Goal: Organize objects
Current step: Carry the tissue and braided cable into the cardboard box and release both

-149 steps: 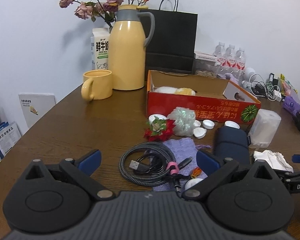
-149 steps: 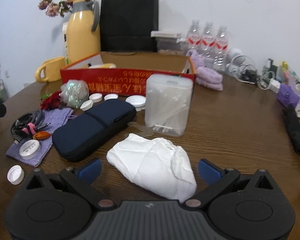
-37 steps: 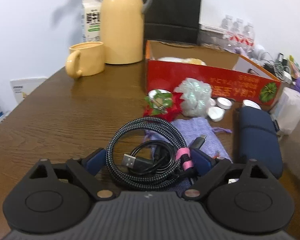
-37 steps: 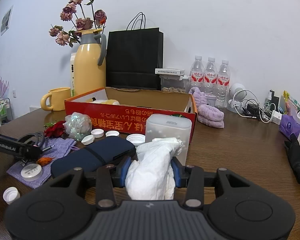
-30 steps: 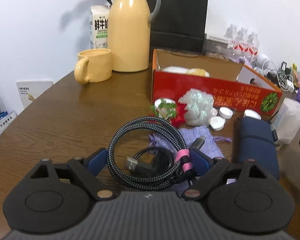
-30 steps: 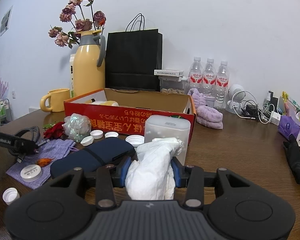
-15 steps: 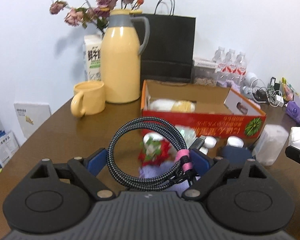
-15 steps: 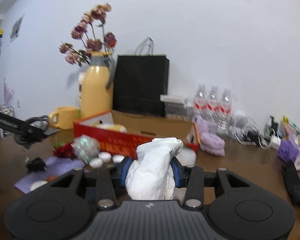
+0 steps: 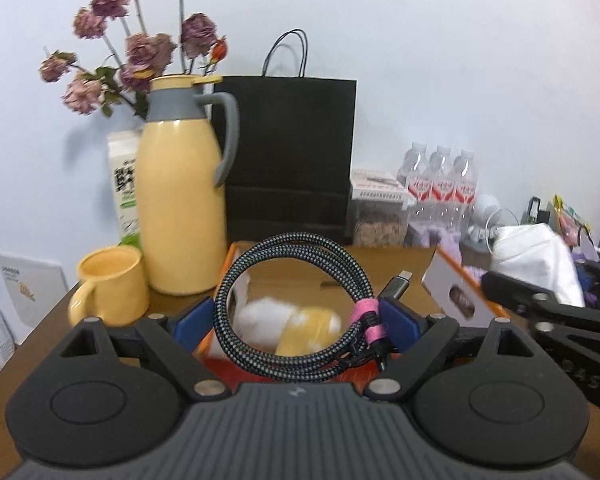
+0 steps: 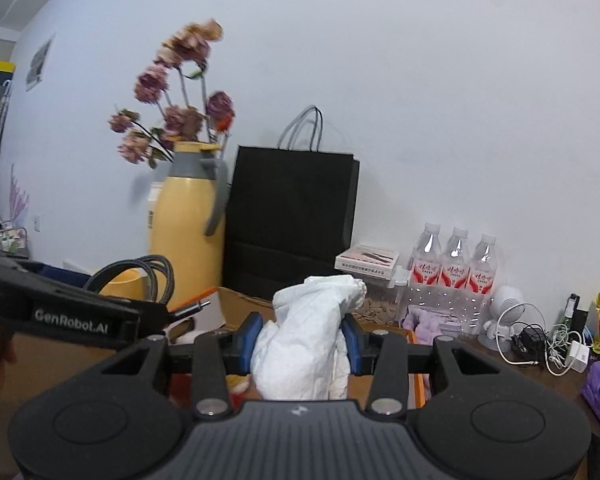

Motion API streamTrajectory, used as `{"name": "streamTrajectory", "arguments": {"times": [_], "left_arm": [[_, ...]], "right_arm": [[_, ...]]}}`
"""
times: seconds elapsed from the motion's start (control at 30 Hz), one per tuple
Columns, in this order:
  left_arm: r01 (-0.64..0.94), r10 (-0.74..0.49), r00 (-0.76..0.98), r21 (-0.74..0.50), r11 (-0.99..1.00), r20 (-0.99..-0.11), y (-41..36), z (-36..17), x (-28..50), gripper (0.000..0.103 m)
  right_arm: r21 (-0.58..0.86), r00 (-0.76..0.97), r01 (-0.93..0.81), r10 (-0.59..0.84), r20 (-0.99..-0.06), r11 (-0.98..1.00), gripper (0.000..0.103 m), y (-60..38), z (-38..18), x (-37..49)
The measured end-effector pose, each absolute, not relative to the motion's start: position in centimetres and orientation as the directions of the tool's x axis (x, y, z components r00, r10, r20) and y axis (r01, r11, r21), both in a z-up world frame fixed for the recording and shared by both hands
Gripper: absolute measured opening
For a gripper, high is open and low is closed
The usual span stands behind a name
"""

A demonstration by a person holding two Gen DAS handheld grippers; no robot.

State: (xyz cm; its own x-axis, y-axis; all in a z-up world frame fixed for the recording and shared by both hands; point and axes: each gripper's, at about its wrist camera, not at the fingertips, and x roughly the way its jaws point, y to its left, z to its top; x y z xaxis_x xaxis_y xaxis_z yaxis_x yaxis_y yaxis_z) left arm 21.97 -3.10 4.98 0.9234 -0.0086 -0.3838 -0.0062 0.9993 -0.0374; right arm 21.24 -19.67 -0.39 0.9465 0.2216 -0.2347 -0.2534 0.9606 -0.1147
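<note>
Coiled cable [image 9: 296,308] in raised left tongs [image 9: 296,322]

Braided woven cable [image 9: 300,304], crumpled white cloth [image 10: 308,340], matt black plastic tongs [image 9: 296,320], glossy yellow jug [image 9: 180,208], matt black paper bag [image 9: 288,160], cardboard box [image 9: 452,292], brown wood counter [image 9: 32,344]

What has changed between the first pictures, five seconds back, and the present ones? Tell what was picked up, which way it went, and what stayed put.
The left gripper closed on the coiled cable, the right gripper on the white cloth. Both things were lifted off the table and carried toward the red cardboard box. The yellow jug, mug, black bag and water bottles stayed where they were.
</note>
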Motion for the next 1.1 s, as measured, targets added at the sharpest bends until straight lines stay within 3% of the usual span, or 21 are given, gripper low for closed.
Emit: {"name": "streamTrajectory", "arguments": {"times": [0.27,0.63,0.73,0.8,0.83,0.87,1.1], "left_arm": [[-0.017,-0.007,0.908,-0.055,0.998,-0.42,-5.2,4.2,28.8,0.09],[-0.049,0.024,0.873,-0.039,0.998,-0.487,-5.4,1.9,33.0,0.09],[-0.066,0.033,0.862,-0.047,0.997,-0.506,-4.9,1.5,33.5,0.093],[-0.084,0.044,0.861,-0.058,0.995,-0.507,-4.5,1.3,33.7,0.103],[-0.103,0.061,0.861,-0.056,0.993,-0.505,-4.4,1.3,33.7,0.103],[-0.119,0.076,0.858,-0.054,0.991,-0.508,-4.3,1.2,33.8,0.103],[-0.135,0.083,0.852,-0.065,0.989,-0.516,-3.9,1.3,33.8,0.103]], "right_arm": [[-0.073,0.91,-0.232,0.19,-0.368,0.97,0.041,-21.5,-1.4,29.4],[-0.047,0.863,-0.238,0.189,-0.468,0.97,0.045,-22.2,-3.2,34.1],[-0.067,0.846,-0.251,0.185,-0.5,0.966,0.063,-21.8,-3.6,34.2],[-0.093,0.838,-0.259,0.176,-0.516,0.961,0.09,-21.4,-3.9,34.3],[-0.1,0.836,-0.263,0.174,-0.521,0.96,0.094,-21.2,-4.0,34.3],[-0.103,0.836,-0.261,0.171,-0.522,0.96,0.098,-21.2,-4.2,34.4],[-0.099,0.836,-0.235,0.149,-0.529,0.967,0.098,-21.7,-4.2,34.6]]}}
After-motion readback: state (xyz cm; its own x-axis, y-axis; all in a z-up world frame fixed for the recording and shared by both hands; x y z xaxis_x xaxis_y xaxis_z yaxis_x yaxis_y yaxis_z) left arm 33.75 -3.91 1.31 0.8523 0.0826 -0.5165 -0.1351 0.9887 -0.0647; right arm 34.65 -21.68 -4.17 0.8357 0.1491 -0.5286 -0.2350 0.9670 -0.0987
